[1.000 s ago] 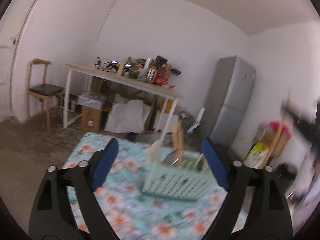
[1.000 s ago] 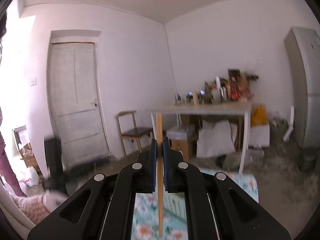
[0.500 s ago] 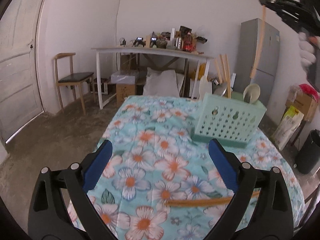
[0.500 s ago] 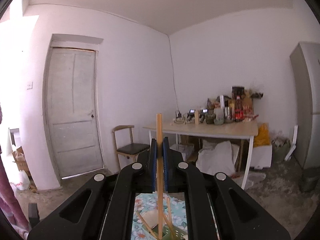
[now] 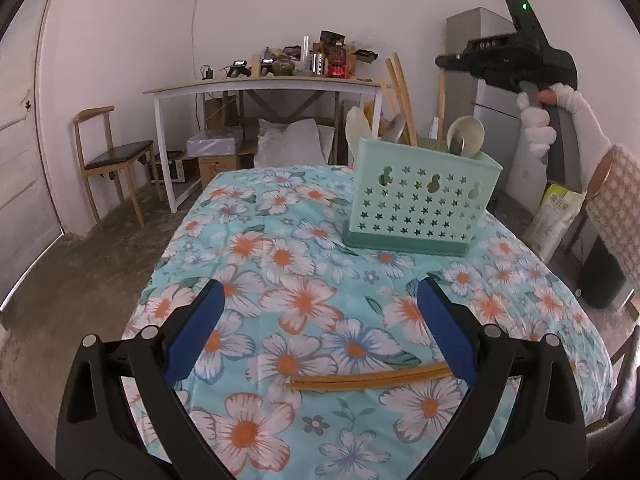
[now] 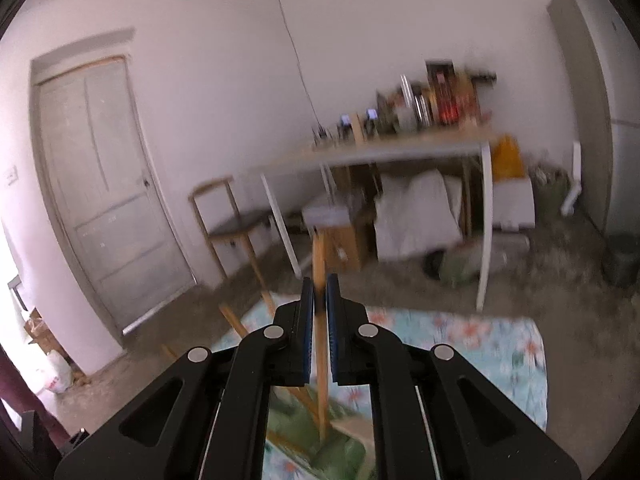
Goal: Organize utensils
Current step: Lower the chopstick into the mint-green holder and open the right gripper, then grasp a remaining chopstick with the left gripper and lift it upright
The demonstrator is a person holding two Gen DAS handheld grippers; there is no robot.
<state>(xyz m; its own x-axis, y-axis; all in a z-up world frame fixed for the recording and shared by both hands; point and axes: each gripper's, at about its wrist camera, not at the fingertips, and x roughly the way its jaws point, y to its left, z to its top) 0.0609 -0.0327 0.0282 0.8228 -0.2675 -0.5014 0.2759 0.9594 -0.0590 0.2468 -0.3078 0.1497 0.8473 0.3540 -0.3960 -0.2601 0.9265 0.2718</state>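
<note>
The left claw [image 5: 318,322] hangs low over the flower-patterned counter [image 5: 280,256], tilted downward, its two blue pads [image 5: 192,334] spread wide with nothing between them. Just in front of it a pair of wooden chopsticks [image 5: 368,379] lies flat on the cloth; their right end passes behind the right pad and is hidden there.

Farther back on the counter stands one mint-green utensil holder [image 5: 420,196] with star-shaped holes. Out of its top stick two more chopsticks [image 5: 400,92] leaning together, a pale spatula [image 5: 358,126], a ladle [image 5: 466,136] and something metallic that is only partly seen.

The right claw [image 6: 319,300] is held above the holder by a white-gloved hand [image 5: 536,124], pointing somewhat downward. Its jaws stand narrow around a single upright chopstick [image 6: 320,336] and have just been opening; a slim gap shows beside the stick, so whether the pads still press on it cannot be told. In the left wrist view that chopstick drops straight into the holder. The right wrist view is blurred by motion, and the holder there is only a green smear at the bottom edge, with further chopsticks slanting out to the left.
</note>
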